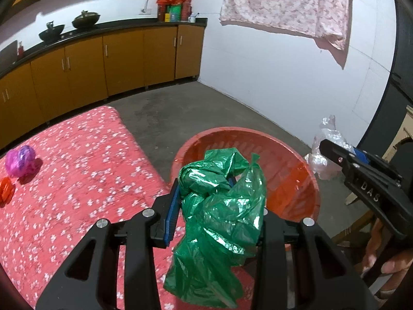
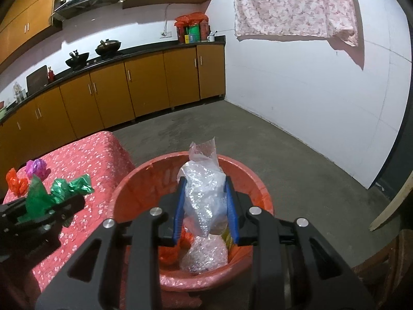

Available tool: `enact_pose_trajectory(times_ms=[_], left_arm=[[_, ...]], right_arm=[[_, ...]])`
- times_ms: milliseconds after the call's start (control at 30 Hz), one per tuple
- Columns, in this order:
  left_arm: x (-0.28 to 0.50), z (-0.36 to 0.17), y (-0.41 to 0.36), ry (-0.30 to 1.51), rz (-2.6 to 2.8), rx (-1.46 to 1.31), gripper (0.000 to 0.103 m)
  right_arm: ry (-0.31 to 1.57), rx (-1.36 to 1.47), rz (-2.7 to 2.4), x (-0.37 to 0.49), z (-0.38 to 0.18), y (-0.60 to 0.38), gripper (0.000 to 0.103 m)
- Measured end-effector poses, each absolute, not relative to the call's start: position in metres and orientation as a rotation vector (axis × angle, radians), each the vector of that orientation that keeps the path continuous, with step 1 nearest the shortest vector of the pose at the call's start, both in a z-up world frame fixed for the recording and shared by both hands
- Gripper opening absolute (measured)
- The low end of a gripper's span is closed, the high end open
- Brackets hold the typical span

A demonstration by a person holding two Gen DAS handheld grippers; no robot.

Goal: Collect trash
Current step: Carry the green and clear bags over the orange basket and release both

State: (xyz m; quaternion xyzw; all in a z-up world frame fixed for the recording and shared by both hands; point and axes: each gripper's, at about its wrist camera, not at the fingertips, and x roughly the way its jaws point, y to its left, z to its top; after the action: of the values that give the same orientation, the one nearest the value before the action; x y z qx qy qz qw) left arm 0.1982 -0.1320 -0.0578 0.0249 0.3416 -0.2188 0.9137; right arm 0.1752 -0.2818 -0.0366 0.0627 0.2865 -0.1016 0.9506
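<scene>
My left gripper (image 1: 206, 183) is shut on a crumpled green plastic bag (image 1: 219, 214), which hangs at the near rim of the red bin (image 1: 289, 180). In the right wrist view that gripper (image 2: 74, 201) and its green bag (image 2: 64, 190) are at the left, over the table. My right gripper (image 2: 205, 182) is shut on a clear bubble-wrap bag (image 2: 204, 186) held above the red bin (image 2: 144, 180); red and yellow scraps lie in the bin's bottom. Seen from the left wrist, the right gripper (image 1: 322, 147) holds the clear bag (image 1: 325, 142) beyond the bin's right rim.
A table with a red flowered cloth (image 1: 77, 168) is left of the bin and bears a purple plastic wad (image 1: 20, 160) and an orange one (image 1: 6, 188). Orange cabinets (image 2: 144, 82) line the far wall. Grey floor (image 2: 296, 168) lies beyond. A hand (image 1: 387, 263) is at right.
</scene>
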Motion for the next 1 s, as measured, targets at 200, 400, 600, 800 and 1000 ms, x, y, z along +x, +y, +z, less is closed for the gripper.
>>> enact_pose_trajectory(times_ms=[200, 400, 600, 800, 1000], left_arm=[[0.208, -0.064, -0.150, 0.722, -0.486, 0.066, 0.036], [0.217, -0.072, -0.167, 0.740, -0.515, 0.087, 0.036], [0.227, -0.076, -0.174, 0.755, -0.534, 0.085, 0.036], [0.232, -0.083, -0.181, 0.778, -0.547, 0.092, 0.045], [0.233, -0.085, -0.174, 0.781, -0.529, 0.075, 0.060]], right_arm=[[0.585, 0.131, -0.208, 0.179, -0.038, -0.290, 0.029], [0.589, 0.152, -0.201, 0.187, -0.041, -0.298, 0.029], [0.583, 0.178, -0.189, 0.195, -0.042, -0.307, 0.030], [0.571, 0.204, -0.173, 0.201, -0.041, -0.312, 0.035], [0.551, 0.278, -0.149, 0.200, -0.040, -0.322, 0.054]])
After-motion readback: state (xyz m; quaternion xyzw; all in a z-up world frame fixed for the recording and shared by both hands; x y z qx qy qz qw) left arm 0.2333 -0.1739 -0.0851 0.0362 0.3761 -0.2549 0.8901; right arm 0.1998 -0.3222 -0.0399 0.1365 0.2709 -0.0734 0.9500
